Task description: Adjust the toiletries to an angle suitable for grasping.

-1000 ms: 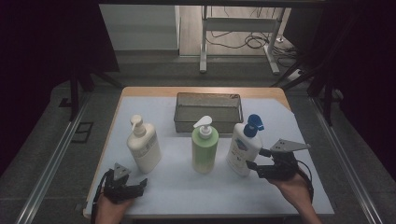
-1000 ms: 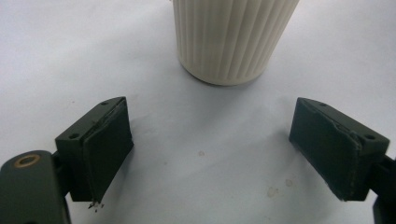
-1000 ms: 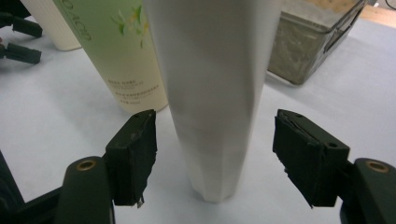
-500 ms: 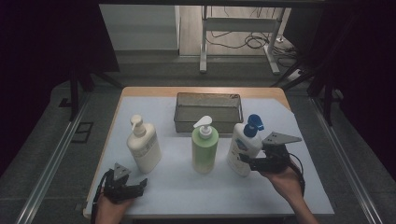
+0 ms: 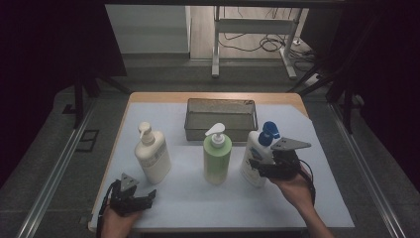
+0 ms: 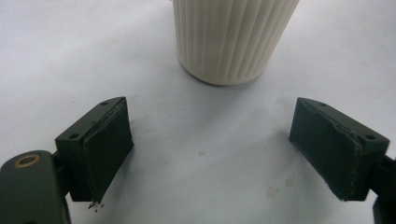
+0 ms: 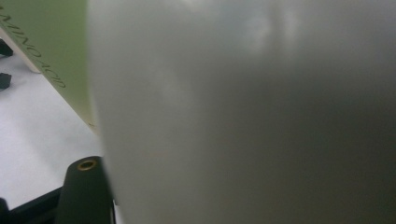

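Three pump bottles stand in a row on the white table. A cream one [image 5: 152, 157] is at the left, a green one [image 5: 217, 159] in the middle, and a white one with a blue pump [image 5: 253, 154] at the right. My right gripper [image 5: 258, 167] reaches around the white bottle's lower body from the right. Up close the white bottle [image 7: 243, 112] hides the pads, so contact cannot be seen. The jaws have just been closing with the bottle between them. My left gripper [image 5: 147, 197] rests open near the front left edge, and the left gripper [image 6: 215, 154] faces the cream bottle's base [image 6: 233, 37] with nothing between its jaws.
A metal mesh basket [image 5: 221, 105] stands at the back centre, behind the green bottle. The green bottle [image 7: 51, 46] stands close beside the white one. The table's wooden edge [image 5: 213, 95] runs along the back, with dark floor on both sides.
My right gripper has slid left, from beside the white bottle to around its lower body. The left gripper and all three bottles have stayed put.
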Demonstrator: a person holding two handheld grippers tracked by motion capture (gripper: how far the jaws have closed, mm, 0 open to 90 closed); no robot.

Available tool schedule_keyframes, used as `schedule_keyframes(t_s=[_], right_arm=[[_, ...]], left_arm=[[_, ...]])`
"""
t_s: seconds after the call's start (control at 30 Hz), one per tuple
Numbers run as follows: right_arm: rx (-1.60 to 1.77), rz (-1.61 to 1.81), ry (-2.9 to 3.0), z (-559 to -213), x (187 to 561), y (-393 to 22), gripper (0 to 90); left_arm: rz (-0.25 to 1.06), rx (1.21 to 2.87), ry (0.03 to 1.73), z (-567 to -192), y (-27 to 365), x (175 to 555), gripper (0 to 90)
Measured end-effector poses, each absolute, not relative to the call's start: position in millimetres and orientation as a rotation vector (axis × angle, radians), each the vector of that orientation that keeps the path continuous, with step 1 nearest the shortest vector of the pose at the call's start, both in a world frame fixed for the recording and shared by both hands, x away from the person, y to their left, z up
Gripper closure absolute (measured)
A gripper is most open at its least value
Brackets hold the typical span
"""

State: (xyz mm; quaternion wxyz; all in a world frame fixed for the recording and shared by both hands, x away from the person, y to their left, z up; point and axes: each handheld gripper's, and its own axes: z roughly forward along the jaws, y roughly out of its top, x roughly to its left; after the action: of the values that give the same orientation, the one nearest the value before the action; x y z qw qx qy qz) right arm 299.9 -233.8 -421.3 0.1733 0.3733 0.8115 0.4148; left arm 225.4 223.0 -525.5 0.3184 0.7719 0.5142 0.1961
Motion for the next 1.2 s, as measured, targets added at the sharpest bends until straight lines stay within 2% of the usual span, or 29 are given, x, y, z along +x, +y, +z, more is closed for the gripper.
schedule_keyframes(t_s=[0.37,1.2], right_arm=[[1.046,1.142,2.283,-422,301,-231,37.2],[1.043,1.139,2.347,-405,303,-235,39.3]], left_arm=[[0.516,2.031,1.351,-525,223,225,12.6],[0.511,2.024,1.357,-526,223,225,12.6]])
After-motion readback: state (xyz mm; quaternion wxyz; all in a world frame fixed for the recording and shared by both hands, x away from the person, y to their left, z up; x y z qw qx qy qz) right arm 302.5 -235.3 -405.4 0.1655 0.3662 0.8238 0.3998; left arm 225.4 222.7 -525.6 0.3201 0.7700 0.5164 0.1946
